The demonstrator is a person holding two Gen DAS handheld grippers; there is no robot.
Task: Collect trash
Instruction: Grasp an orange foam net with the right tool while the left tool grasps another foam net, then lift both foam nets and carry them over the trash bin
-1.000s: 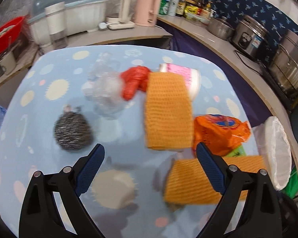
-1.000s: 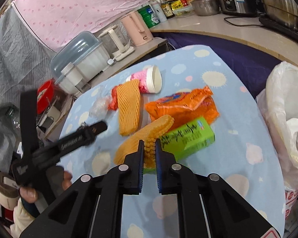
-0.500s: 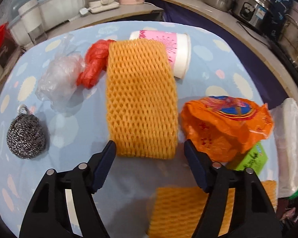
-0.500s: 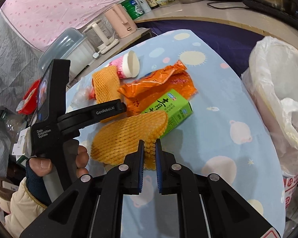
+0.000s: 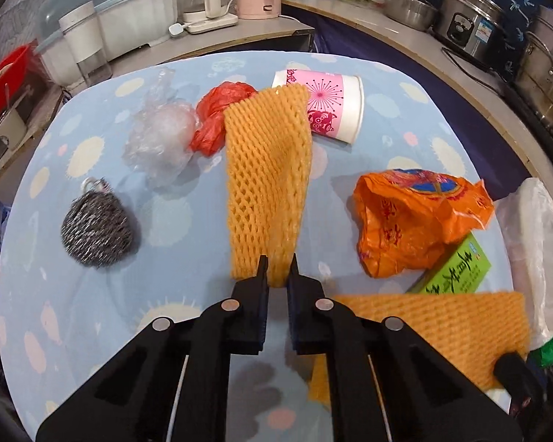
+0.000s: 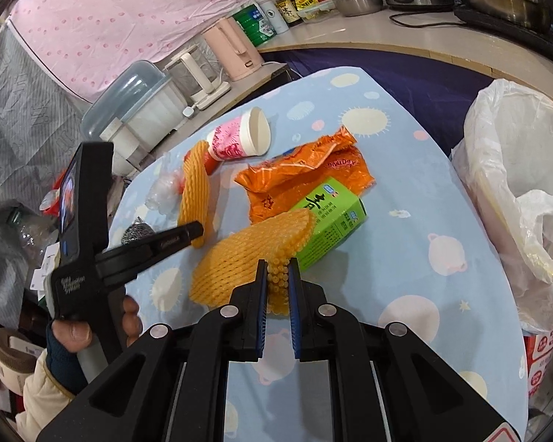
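A long orange foam net (image 5: 267, 169) lies on the blue spotted table (image 5: 158, 305). Its near end is pinched between the closing jaws of my left gripper (image 5: 276, 263), and the squeezed end lifts slightly. The right wrist view shows that gripper (image 6: 197, 230) from the side, at the same net (image 6: 193, 184). My right gripper (image 6: 277, 263) is shut on the edge of a second orange foam net (image 6: 247, 254), which lies partly over a green carton (image 6: 328, 217). A white bag-lined bin (image 6: 516, 184) stands at the table's right edge.
A pink paper cup (image 5: 328, 107), a red plastic bag (image 5: 217, 118), crumpled clear plastic (image 5: 162, 136), a steel scourer (image 5: 96, 230) and an orange wrapper (image 5: 413, 217) also lie on the table. Counters with pots, bottles and a kettle run behind it.
My left gripper moved forward to the long foam net and its jaws went from wide apart to pinching the net's near end. The right gripper kept its hold on the second net.
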